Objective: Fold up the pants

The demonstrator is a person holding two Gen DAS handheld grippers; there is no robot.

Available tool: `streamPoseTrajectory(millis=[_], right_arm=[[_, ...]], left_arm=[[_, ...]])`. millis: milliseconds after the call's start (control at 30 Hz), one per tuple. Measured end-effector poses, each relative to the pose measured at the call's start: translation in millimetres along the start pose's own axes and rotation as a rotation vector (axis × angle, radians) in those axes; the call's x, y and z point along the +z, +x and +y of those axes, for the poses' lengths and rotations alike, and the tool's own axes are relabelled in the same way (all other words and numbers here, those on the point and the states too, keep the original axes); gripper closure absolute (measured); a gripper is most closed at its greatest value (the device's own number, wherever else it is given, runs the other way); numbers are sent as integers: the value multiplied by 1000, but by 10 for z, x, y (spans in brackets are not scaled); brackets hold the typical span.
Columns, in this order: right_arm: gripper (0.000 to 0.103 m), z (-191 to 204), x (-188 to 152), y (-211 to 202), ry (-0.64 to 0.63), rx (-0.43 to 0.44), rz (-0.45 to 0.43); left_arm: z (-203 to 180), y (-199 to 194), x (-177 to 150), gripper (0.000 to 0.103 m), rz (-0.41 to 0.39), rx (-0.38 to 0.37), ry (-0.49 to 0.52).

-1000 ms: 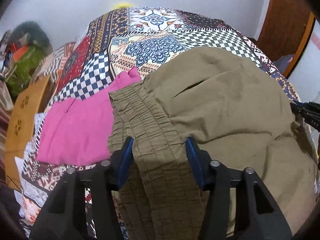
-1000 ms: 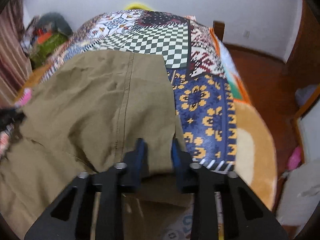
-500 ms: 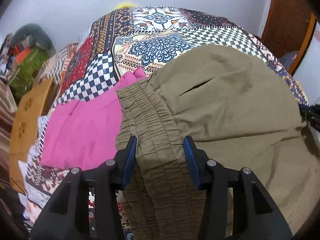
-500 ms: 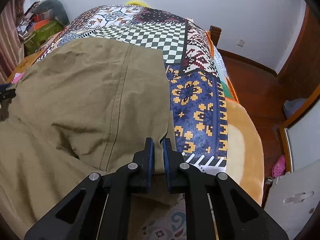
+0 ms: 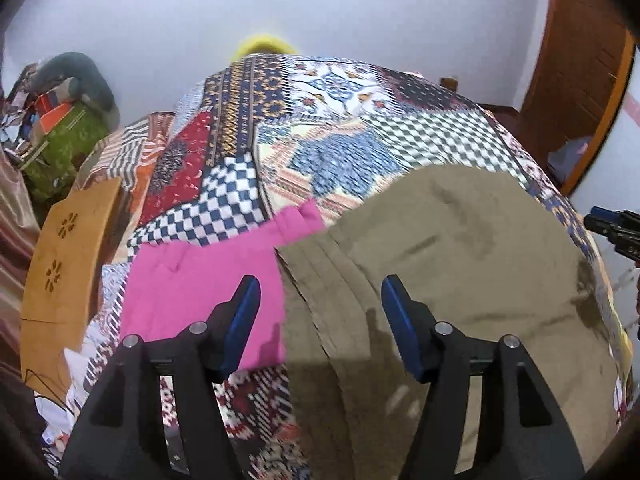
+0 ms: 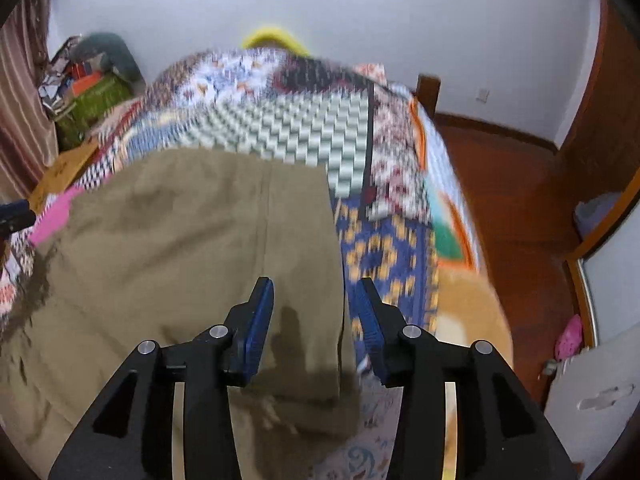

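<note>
Now olive pants (image 5: 460, 264) lying folded on bed (image 5: 320, 128), left tool (image 5: 320, 300) and right tool (image 6: 316, 300) opening, gripping nothing.

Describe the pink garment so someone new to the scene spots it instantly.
Start at the bed with the patchwork cover. On its near left part, beside the olive pants, lies the pink garment, flat, its right edge against the pants' waistband. It is the only solid bright pink cloth on the bed; the pants are drab olive and the cover is patterned.
</note>
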State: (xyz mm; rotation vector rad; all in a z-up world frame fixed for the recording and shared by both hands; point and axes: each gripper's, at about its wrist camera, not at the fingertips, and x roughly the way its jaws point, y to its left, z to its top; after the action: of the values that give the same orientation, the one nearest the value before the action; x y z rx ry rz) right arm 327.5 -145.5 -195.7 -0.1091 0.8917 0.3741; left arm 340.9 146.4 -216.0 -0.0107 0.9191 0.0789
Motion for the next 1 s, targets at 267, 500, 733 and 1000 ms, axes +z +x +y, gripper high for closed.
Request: streamPoseTrajectory(millis=[267,500,733,1000], right_arm=[[58,50,384,226,-20,-8,-33],[57,-33,628,691,10,16,32],[57,-52,741,1102,-1,44,102],[57,-59,755,1418,27,96,168]], left_arm=[[187,422,197,35,69,-6,-49],[232,771,234,29,112,-9,-58],[322,1023,190,27,153,-32,-94],[321,1118,224,24,169,-113,-123]])
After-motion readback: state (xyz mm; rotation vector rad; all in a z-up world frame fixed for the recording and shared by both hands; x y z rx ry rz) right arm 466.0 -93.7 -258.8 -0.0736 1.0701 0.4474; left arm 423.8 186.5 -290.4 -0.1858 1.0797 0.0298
